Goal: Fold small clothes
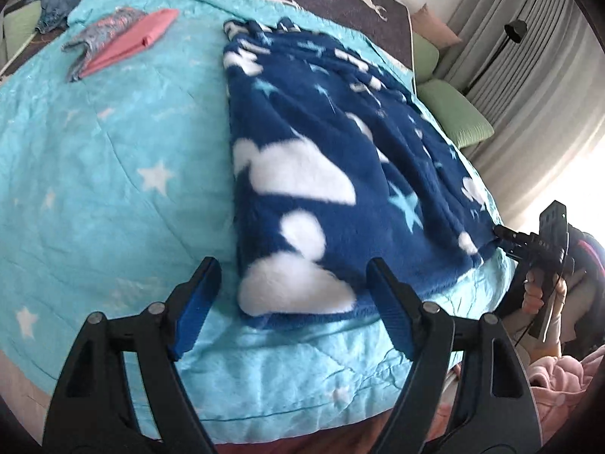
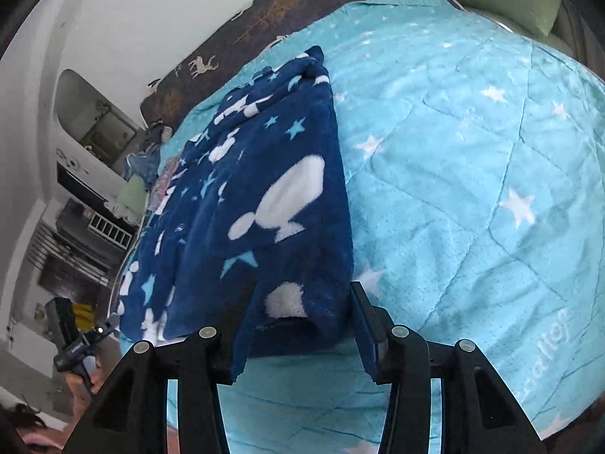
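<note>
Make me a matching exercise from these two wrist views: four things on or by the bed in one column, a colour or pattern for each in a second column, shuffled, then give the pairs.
Things:
1. fleece garment
2. quilt
3. folded cloth
4. pillow

Colours or patterns:
A. pale green
B. pink
C. navy with white clouds and stars
D. light turquoise with white stars

Pairs: 1-C, 2-D, 3-B, 4-A
</note>
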`<state>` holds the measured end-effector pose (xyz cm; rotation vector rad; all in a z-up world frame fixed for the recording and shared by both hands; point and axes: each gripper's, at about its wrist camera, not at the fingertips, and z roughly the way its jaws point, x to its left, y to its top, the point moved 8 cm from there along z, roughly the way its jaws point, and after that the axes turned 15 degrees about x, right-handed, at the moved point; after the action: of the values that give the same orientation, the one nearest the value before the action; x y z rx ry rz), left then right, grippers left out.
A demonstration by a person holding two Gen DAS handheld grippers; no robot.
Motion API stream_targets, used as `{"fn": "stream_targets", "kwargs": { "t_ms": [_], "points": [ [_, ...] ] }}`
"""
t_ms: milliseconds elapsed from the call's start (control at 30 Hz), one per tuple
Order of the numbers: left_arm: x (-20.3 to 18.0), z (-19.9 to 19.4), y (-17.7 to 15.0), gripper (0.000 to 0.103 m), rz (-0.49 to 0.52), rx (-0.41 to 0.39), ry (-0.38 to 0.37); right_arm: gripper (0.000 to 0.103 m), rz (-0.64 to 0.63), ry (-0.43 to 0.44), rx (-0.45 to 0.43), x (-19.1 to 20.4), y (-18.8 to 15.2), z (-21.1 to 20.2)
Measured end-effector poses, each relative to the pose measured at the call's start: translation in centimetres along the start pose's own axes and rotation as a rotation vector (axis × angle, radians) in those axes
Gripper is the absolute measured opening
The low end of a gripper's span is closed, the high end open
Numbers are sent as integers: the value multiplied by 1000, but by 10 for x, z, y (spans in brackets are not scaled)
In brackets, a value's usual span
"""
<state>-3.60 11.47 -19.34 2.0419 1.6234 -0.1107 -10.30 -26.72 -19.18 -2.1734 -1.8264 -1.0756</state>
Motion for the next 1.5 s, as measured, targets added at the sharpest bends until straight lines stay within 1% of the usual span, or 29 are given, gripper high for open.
{"fn": "stream_targets", "kwargs": {
  "t_ms": [133,200,233,300,367,400,433,467,500,533,567,700,833,933,967,1067,1167,1233,1333,1367,1433,1500],
  "points": [
    [-7,0,0,79,32,-3,19,48,-2,13,2,0,-3,3],
    [-9,-2,-1,75,33,1,9,48,-2,30,-6,0,-3,3],
    [-10,-1,-1,71,34,3,5,48,0,43,-7,0,-3,4],
    [-12,1,0,62,33,7,3,49,5,70,-4,1,-2,8],
    [-14,2,1,34,30,19,-17,49,3,86,1,3,1,10],
    [-13,2,2,30,21,20,-25,49,-3,93,7,4,2,12],
    [-13,1,2,23,14,18,-30,49,-8,97,11,5,3,13],
    [-13,-1,3,20,4,15,-43,46,-14,99,17,6,4,14],
    [-13,-2,4,19,-4,11,-54,40,-23,97,25,8,4,15],
    [-13,-5,5,18,-13,7,-63,17,-30,98,31,9,4,15],
    [-13,-7,6,18,-15,4,-65,12,-41,120,56,12,4,17],
    [-22,-19,11,17,7,-24,-59,11,-53,140,47,16,6,13],
    [-39,-36,23,16,55,-71,-71,11,-63,227,23,28,15,-1],
    [-51,-47,34,16,77,-101,-107,11,-126,296,-12,44,22,-15],
    [-55,-52,40,16,84,-116,-123,11,-161,321,-25,51,25,-20],
    [-62,-66,59,16,99,-173,-150,11,-207,375,-48,63,35,-31],
    [-69,-78,80,16,111,-224,-170,11,-210,446,-63,70,55,-41],
    [-74,-84,100,15,127,-249,-170,11,-209,473,-71,75,72,-46],
    [-76,-90,129,15,132,-272,-155,11,-219,475,-79,84,101,-54],
    [-76,-92,144,15,127,-285,-167,11,-227,469,-82,86,111,-56],
    [-75,-93,164,15,121,-304,-184,11,-248,447,-96,94,136,-61],
    [-73,-91,181,15,116,-315,-185,11,-257,440,-107,98,155,-64]
  ]
}}
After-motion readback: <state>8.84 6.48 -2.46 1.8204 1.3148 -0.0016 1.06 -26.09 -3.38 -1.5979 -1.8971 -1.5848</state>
